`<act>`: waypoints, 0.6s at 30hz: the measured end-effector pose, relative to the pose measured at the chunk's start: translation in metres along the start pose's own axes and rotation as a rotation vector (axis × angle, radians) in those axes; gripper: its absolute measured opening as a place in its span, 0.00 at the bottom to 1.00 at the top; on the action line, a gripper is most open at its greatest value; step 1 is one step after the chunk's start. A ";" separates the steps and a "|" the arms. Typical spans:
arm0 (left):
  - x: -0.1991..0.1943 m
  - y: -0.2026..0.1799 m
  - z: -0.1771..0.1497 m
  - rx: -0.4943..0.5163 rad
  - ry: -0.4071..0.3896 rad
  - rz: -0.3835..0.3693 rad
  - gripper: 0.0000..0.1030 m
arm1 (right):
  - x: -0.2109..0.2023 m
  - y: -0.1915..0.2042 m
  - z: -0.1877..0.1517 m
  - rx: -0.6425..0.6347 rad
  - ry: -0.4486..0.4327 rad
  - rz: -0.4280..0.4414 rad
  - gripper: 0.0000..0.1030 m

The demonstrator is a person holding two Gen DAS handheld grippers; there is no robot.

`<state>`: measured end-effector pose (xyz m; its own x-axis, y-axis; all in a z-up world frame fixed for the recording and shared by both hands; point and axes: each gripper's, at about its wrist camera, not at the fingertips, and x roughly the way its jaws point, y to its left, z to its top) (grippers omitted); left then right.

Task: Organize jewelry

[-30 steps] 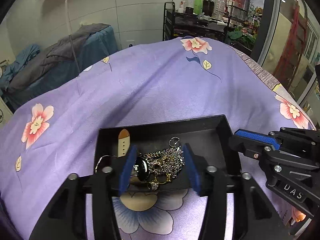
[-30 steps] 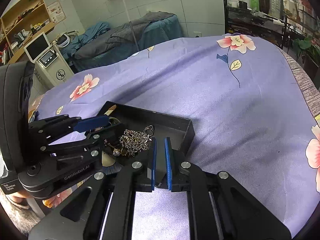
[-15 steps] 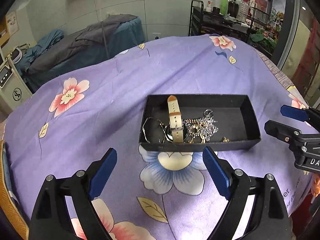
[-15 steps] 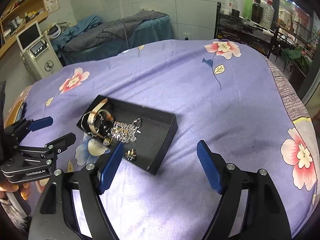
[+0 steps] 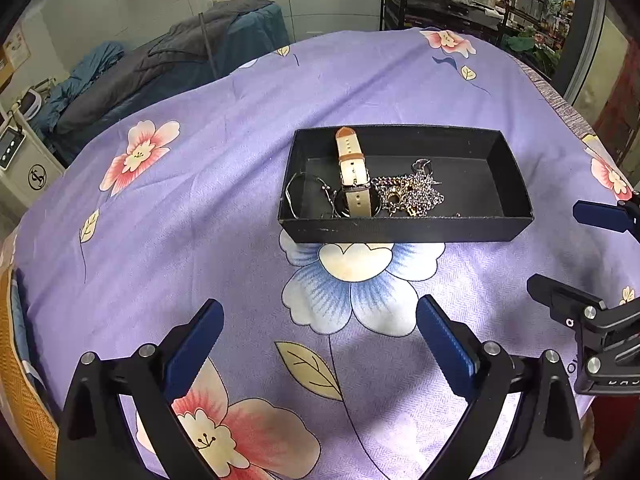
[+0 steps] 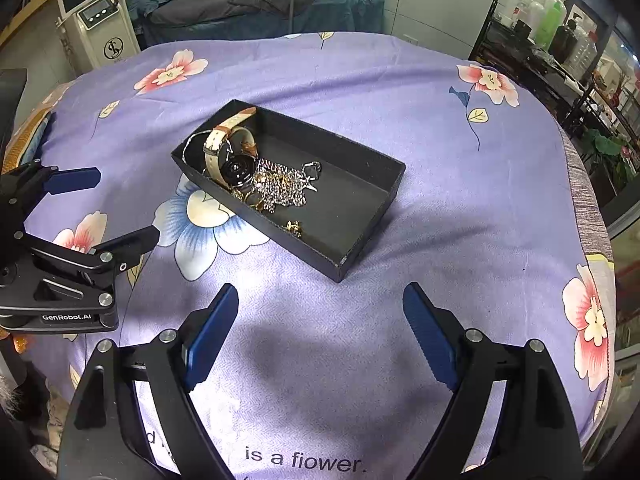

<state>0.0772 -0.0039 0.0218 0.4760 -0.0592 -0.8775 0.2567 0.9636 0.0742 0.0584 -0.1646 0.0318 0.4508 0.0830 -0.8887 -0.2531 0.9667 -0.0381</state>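
Note:
A black tray (image 5: 404, 229) (image 6: 372, 236) sits on the purple flowered cloth. In its left part lie a watch with a cream strap (image 5: 352, 164) (image 6: 224, 148), a thin bangle (image 5: 291, 192) and a tangle of silver and gold chains (image 5: 412, 196) (image 6: 280, 188). A small gold piece (image 6: 294, 227) lies alone near the tray's front wall. My left gripper (image 5: 318, 334) is open and empty, pulled back in front of the tray. My right gripper (image 6: 320, 326) is open and empty, back from the tray's near right corner.
The purple flowered cloth (image 5: 200, 200) covers a round table that drops off on all sides. A white machine (image 6: 100, 28) and a bed with dark bedding (image 6: 260, 4) stand behind. A black shelf with bottles (image 6: 536, 40) stands at the back right.
Both grippers have drawn back and up from the tray. The right gripper, shut a second ago, has opened wide. The left gripper has opened wider. The jewelry stays in the tray.

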 end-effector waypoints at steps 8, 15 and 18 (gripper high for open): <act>0.006 -0.005 -0.004 -0.002 0.056 -0.008 0.93 | 0.005 0.006 -0.007 -0.008 0.035 0.010 0.87; 0.009 -0.008 -0.004 0.025 0.082 0.033 0.93 | 0.006 0.006 -0.005 -0.010 0.045 -0.006 0.87; 0.011 -0.006 -0.004 0.011 0.089 0.038 0.93 | 0.006 0.008 -0.005 -0.017 0.047 -0.008 0.87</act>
<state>0.0770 -0.0092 0.0098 0.4094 0.0013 -0.9124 0.2496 0.9617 0.1133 0.0551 -0.1578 0.0244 0.4126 0.0635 -0.9087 -0.2647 0.9629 -0.0529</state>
